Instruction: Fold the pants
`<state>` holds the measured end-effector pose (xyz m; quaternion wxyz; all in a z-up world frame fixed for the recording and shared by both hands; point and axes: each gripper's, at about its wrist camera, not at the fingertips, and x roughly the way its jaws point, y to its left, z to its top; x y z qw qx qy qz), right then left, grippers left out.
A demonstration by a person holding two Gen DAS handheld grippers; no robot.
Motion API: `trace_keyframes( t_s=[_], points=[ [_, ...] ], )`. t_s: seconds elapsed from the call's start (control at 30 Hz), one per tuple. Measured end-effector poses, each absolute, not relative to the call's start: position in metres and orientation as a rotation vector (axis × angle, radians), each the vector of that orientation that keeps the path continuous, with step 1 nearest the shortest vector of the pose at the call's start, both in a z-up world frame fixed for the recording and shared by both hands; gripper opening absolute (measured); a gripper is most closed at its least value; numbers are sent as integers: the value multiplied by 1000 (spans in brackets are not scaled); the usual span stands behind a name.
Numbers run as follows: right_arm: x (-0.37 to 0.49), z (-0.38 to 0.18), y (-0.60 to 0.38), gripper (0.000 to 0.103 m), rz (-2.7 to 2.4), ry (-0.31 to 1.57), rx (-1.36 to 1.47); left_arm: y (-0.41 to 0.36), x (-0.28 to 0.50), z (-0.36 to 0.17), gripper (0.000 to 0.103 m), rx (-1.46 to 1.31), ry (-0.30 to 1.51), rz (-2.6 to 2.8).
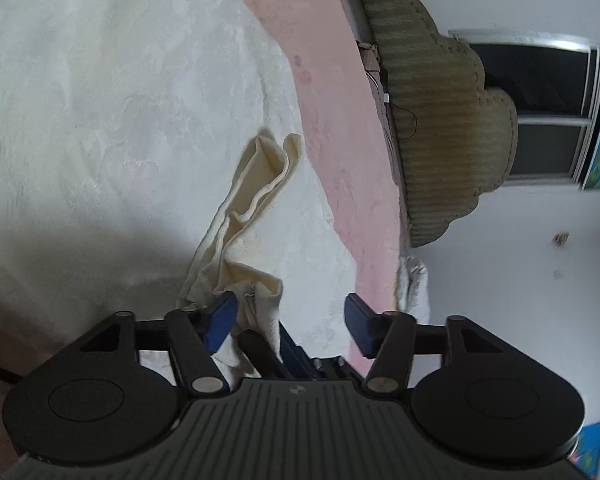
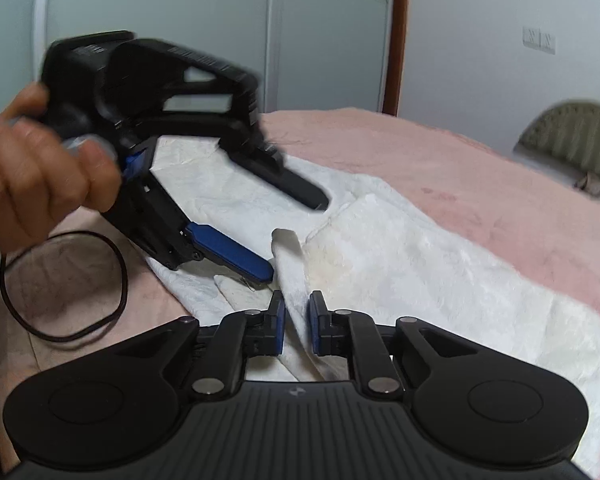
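The cream-white pants (image 2: 400, 264) lie spread on a pink bedspread (image 2: 480, 176). My right gripper (image 2: 297, 322) is shut on a raised fold of the pants' fabric at its near edge. My left gripper (image 1: 290, 312) is open just above the pants, and a bunched cream fold (image 1: 256, 184) rises past its left finger. In the right wrist view the left gripper (image 2: 296, 236), held in a hand (image 2: 32, 164), hovers open over the same edge, just left of the right gripper.
A green padded headboard (image 1: 440, 120) stands at the bed's far end, with a dark window (image 1: 540, 76) behind it. A black cable loop (image 2: 64, 284) lies on the bedspread at the left. White wardrobe doors (image 2: 180, 32) stand behind the bed.
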<state>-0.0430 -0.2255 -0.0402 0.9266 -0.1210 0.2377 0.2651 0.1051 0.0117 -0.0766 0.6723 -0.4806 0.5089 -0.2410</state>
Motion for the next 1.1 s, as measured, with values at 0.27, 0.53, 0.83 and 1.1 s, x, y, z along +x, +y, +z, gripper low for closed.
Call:
trace_keyframes(
  t_s=[0.27,0.53,0.83,1.1],
  points=[
    [-44,-36,-226,12,490,456,-260,7,112,-86,68,-1197,1226,-569],
    [-46,-16,-253,12,575,415,-48,5,123,-100,67,-1246,1299,-478],
    [-17,-36,-243,13,474,575,-71,0,117,-96,5,-1054,1324,-461],
    [-12,-37,-238,12,514,607,-44,1,96,-61,4,-773,1188,-466]
  ],
)
